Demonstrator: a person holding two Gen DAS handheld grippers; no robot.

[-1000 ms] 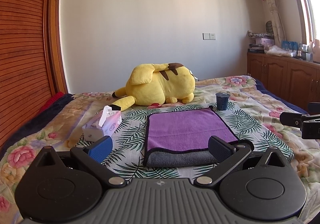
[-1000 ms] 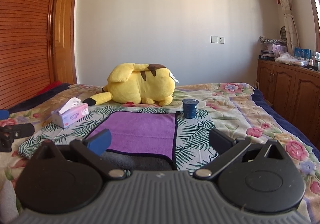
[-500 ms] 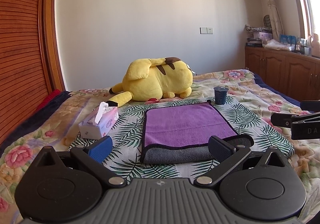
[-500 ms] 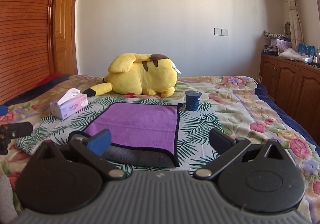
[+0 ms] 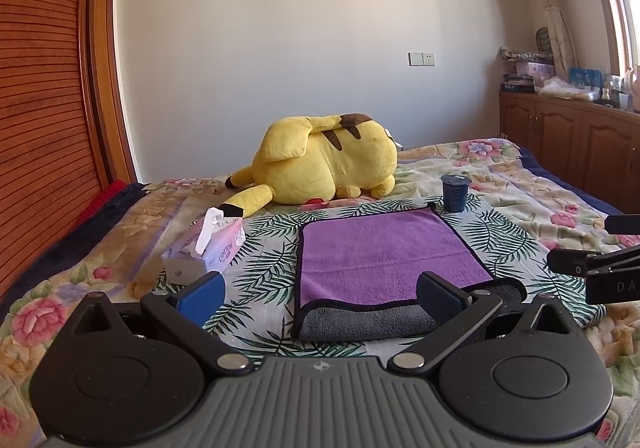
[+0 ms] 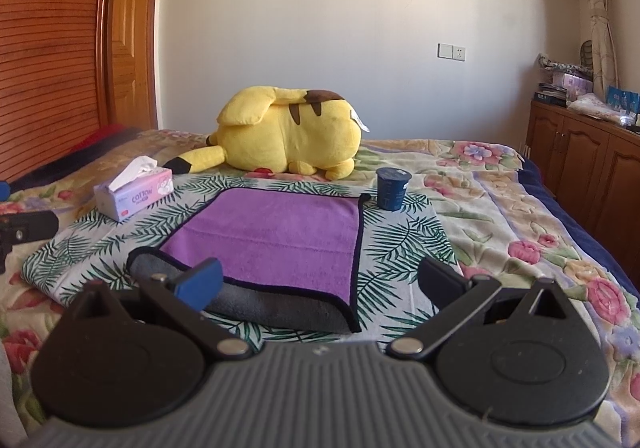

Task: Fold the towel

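Observation:
A purple towel point(image 5: 380, 248) with a grey underside lies folded on a palm-leaf cloth on the bed; its grey fold faces me. It also shows in the right wrist view point(image 6: 276, 240). My left gripper point(image 5: 320, 296) is open and empty, held just short of the towel's near edge. My right gripper point(image 6: 320, 282) is open and empty, over the towel's near right corner. The right gripper's fingers point(image 5: 592, 268) show at the right edge of the left wrist view.
A yellow plush toy point(image 5: 324, 163) lies behind the towel. A tissue box point(image 5: 208, 252) sits left of it and a dark blue cup point(image 5: 455, 192) at its far right corner. Wooden cabinets point(image 6: 584, 163) line the right wall, a wooden wardrobe point(image 5: 44, 107) the left.
Both grippers have drawn back and risen a little from the towel, so it looks smaller and further away. Both stay open.

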